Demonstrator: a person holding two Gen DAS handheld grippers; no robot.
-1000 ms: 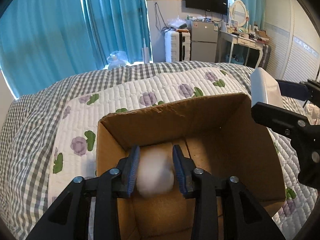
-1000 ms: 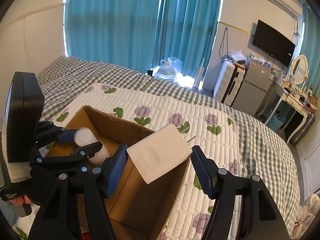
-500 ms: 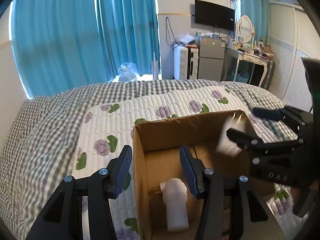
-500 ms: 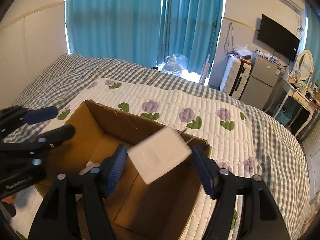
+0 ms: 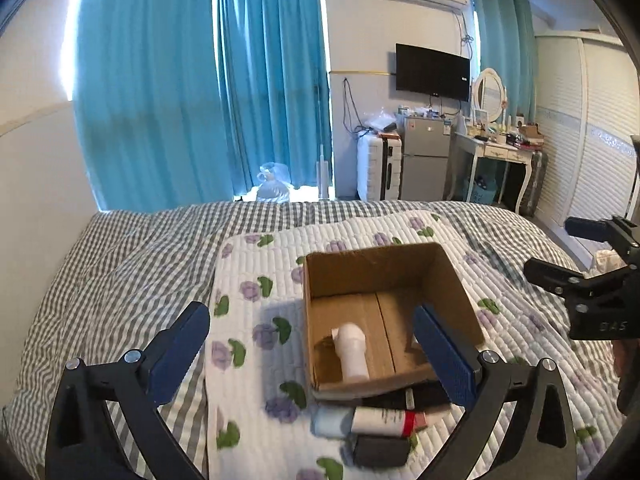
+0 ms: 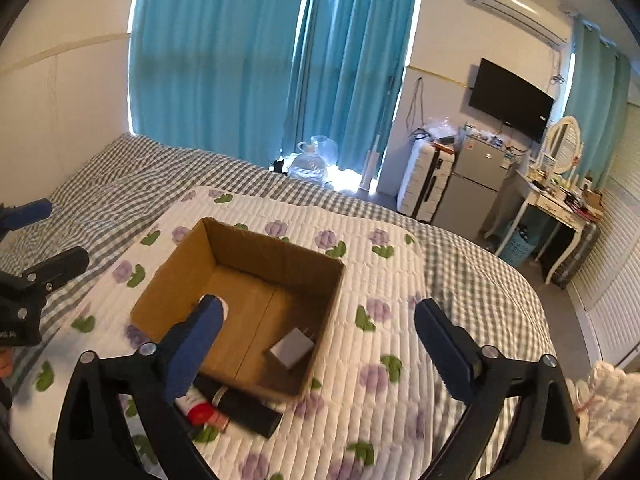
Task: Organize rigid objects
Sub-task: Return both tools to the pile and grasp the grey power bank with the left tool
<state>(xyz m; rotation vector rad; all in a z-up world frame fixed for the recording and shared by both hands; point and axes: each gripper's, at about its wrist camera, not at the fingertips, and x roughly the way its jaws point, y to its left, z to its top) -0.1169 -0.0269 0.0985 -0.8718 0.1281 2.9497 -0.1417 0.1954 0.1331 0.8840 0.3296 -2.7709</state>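
Box [image 5: 384, 276] open-topped on the quilt [image 5: 256, 360] of the bed [image 5: 120, 248], serving as the collecting bin. White pipe fitting [image 5: 352, 350] lying on the box floor toward its left side; small grey-white block [image 6: 291, 347] resting near the right wall, best seen from the right wrist. Still outside, just beside the near wall of the box: a white tube with red band [image 5: 384, 419], a black bar [image 6: 244, 407], a dark block [image 5: 380, 451]. Likely next in line for sorting.

Left hand-held gripper [image 5: 320, 354] spread wide and opening, nothing between the pads. Right hand-held gripper [image 6: 320, 350] likewise spread and opening, empty, poised above the box.

Compared with a second ago: then pinching the fitting on the left and the block on the right, both over the box; now both pieces dropped inside, both tools pulled back and higher, so more of the bed and the waiting items shows.
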